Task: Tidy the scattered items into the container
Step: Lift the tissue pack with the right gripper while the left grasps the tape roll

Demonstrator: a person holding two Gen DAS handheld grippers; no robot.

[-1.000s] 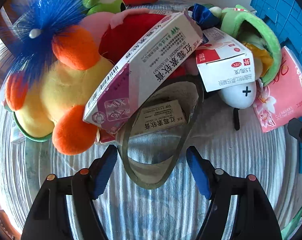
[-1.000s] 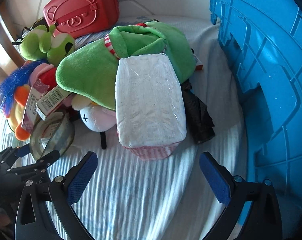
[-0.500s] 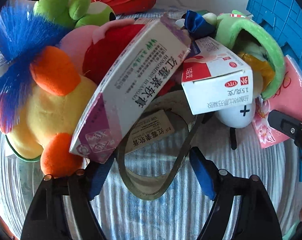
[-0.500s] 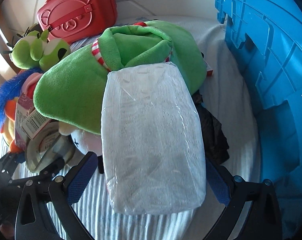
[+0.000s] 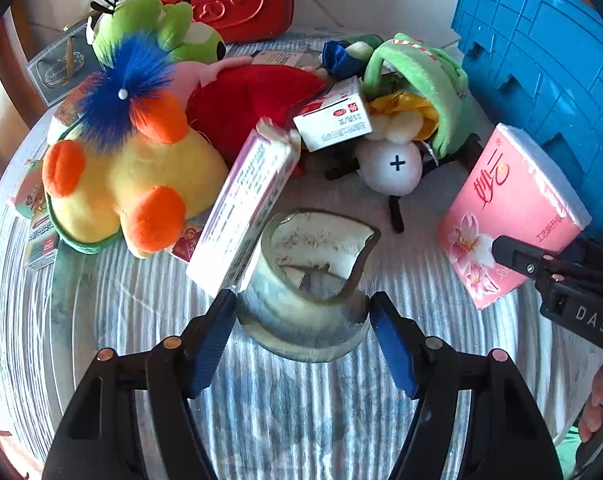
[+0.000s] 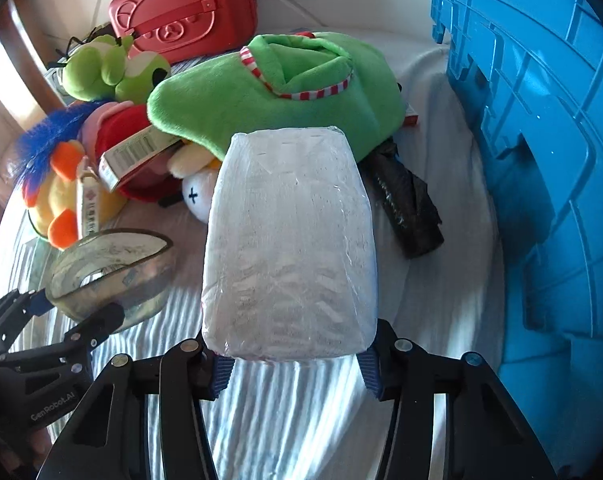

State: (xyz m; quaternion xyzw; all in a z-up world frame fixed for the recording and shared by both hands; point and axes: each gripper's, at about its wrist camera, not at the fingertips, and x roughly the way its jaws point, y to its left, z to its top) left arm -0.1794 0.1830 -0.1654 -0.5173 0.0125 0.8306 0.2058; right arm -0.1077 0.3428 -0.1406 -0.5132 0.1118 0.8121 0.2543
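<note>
**Item 1: pink plastic-wrapped pack of tissues** [image 6: 289, 240]. Held off the striped cloth-covered worktop [image 6: 293, 420], between the blue pads of the right tongs [image 6: 293, 368], whose jaws are closing on its lower end. The pads press both narrow sides, and in the left wrist view the pack [image 5: 509, 216] hangs tilted beside the blue ribbed plastic crate [image 5: 549, 80]. Handling, by judgement: light, soft, compressible; the film wrap is slick, so a hold across the narrow sides near the middle would be steadier than one at the end.

**Item 2: wide roll of clear packing tape** [image 5: 305, 300]. Sits between the pads of the left tongs [image 5: 301, 332], lifted on edge; jaws closing, pads at its outer rim. Handling, by judgement: stiff ring, moderately heavy, smooth; a squeeze across the full width suits it.

**Item 3: white-and-purple cardboard medicine box** [image 5: 245, 208]. Leans against the tape roll and the left pad. Likely light, crushable, apt to topple.

**Remaining on the worktop:** yellow plush bird with orange feet and blue crest [image 5: 121, 168], green plush frog [image 5: 157, 32], green plush slipper [image 6: 277, 92], white-and-red carton [image 5: 333, 120], black folded bag [image 6: 405, 208], red plastic bear-face case [image 6: 185, 8].

**Container:** the blue crate, at the right, well within reach.
</note>
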